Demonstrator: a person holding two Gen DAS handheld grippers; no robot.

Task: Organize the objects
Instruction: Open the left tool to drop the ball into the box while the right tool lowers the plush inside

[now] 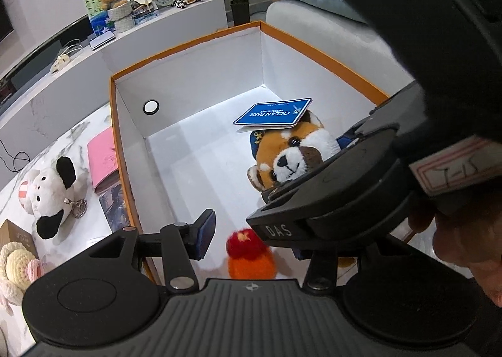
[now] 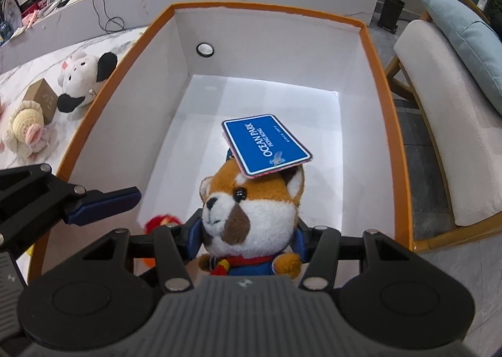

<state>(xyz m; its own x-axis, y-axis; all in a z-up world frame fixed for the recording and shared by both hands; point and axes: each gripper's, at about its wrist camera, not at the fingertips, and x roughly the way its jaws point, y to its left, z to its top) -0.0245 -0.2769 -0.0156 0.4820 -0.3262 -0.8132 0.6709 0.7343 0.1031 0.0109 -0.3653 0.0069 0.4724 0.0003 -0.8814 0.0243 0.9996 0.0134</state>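
A white box with an orange rim (image 1: 113,137) (image 2: 378,81) stands on the marble table. My right gripper (image 2: 248,244) is shut on a red panda plush (image 2: 251,209) (image 1: 291,153) at the neck, low inside the box. A blue Ocean Park tag (image 2: 266,143) (image 1: 273,114) lies tilted on the plush's head. My left gripper (image 1: 251,244) is also inside the box, with a red and orange knitted toy (image 1: 249,253) (image 2: 160,220) between its jaws. Its left pad (image 1: 205,231) stands slightly apart from the toy. The right tool's housing (image 1: 329,187) hides the other pad.
Left of the box lie a black-and-white plush dog (image 1: 53,194) (image 2: 84,81), a pink book (image 1: 103,162), a cream crochet toy (image 2: 25,128) and a small brown box (image 2: 42,98). A cushioned chair (image 2: 439,137) stands to the right. The far half of the box floor is bare.
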